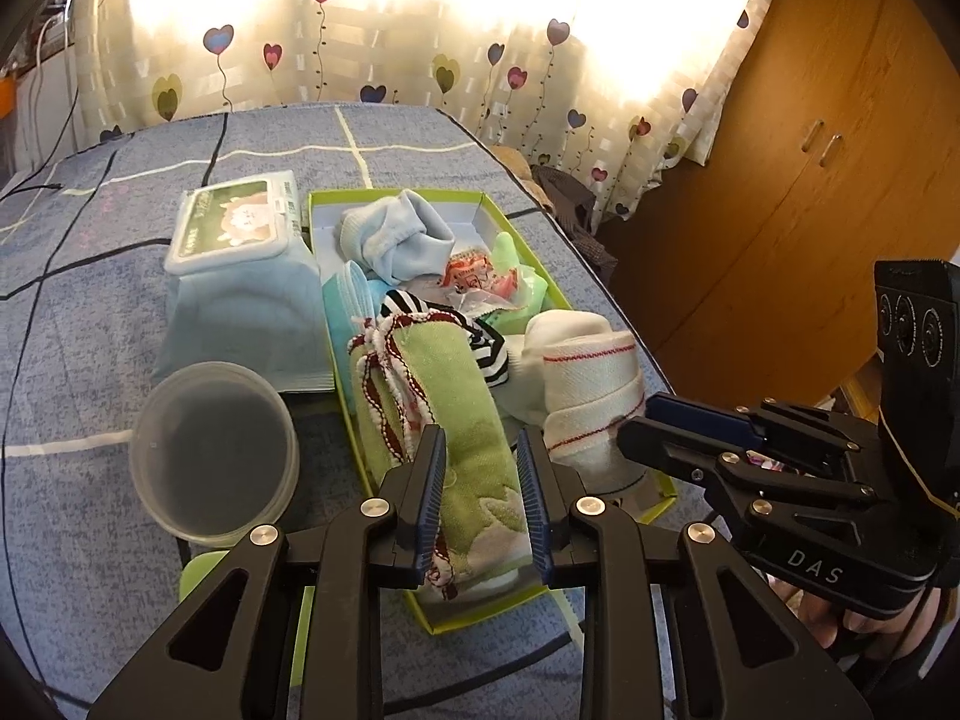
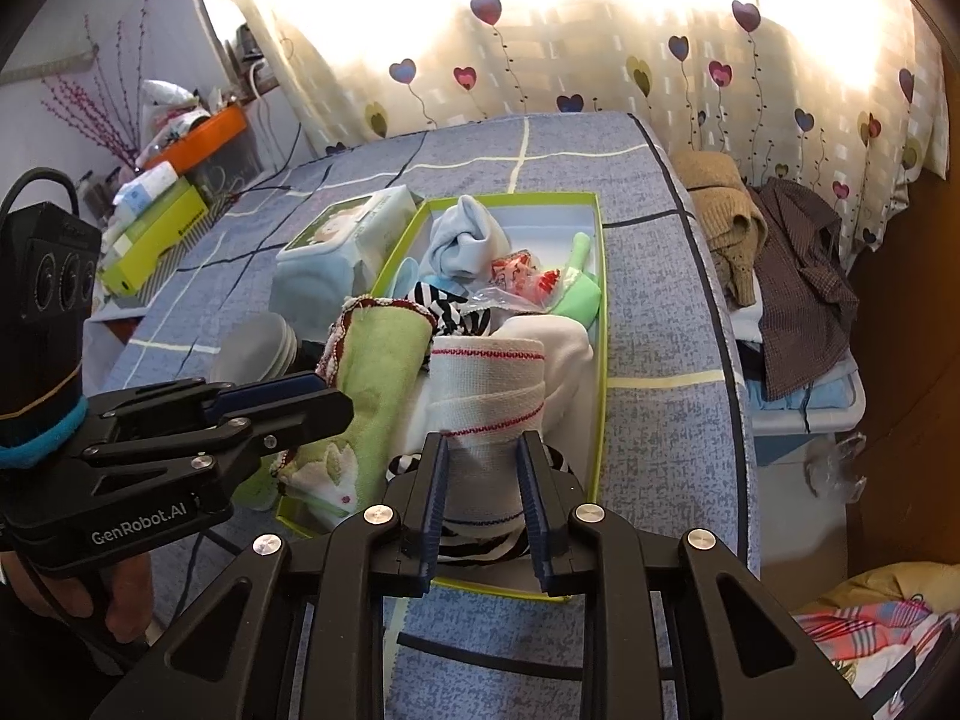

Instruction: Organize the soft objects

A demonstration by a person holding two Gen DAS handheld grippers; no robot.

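A green-rimmed box point(image 1: 543, 258) point(image 2: 600, 324) on the bed holds soft things: a light blue sock point(image 1: 390, 237) point(image 2: 462, 240), a striped cloth point(image 1: 456, 324), a rolled green towel point(image 1: 456, 420) point(image 2: 372, 384) and a rolled white towel with red stripes point(image 1: 591, 396) point(image 2: 489, 390). My left gripper point(image 1: 480, 462) is shut on the green towel at the box's near end. My right gripper point(image 2: 483, 462) is shut on the white towel beside it.
A wet-wipes pack point(image 1: 240, 276) point(image 2: 336, 252) and a clear round lid point(image 1: 213, 456) lie left of the box on the blue bedspread point(image 1: 90, 300). Clothes point(image 2: 792, 252) are piled right of the bed. A wooden cabinet point(image 1: 810, 180) stands at right, a cluttered shelf point(image 2: 168, 180) at left.
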